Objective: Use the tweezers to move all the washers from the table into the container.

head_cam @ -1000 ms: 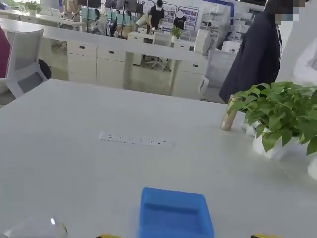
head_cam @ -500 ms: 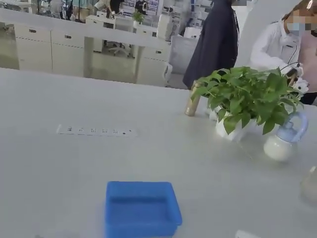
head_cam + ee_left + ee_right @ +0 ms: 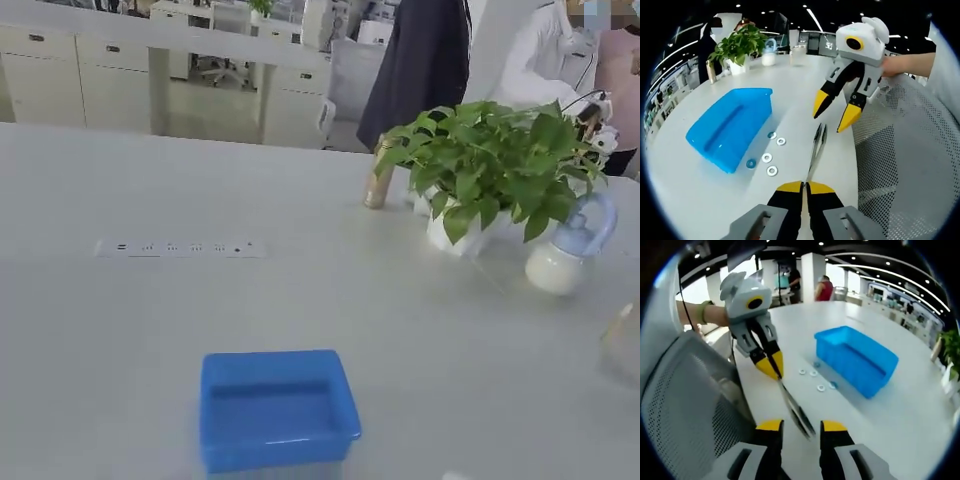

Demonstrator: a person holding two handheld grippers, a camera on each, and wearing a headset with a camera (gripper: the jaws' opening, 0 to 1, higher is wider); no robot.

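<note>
The left gripper [image 3: 805,186] is clamped on the tweezers [image 3: 816,147]. The right gripper [image 3: 832,111] gapes wide, seemingly around their far end. The washers [image 3: 767,158] lie on the table [image 3: 805,85] beside the blue container [image 3: 730,127], none lifted. Next, I judge, the right closes squarely on the tweezers.

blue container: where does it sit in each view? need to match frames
Head view: blue container bottom centre.
Left gripper view: container left of centre.
Right gripper view: container right of centre.
Shared landmark: potted plant, beyond the container in every view.
</note>
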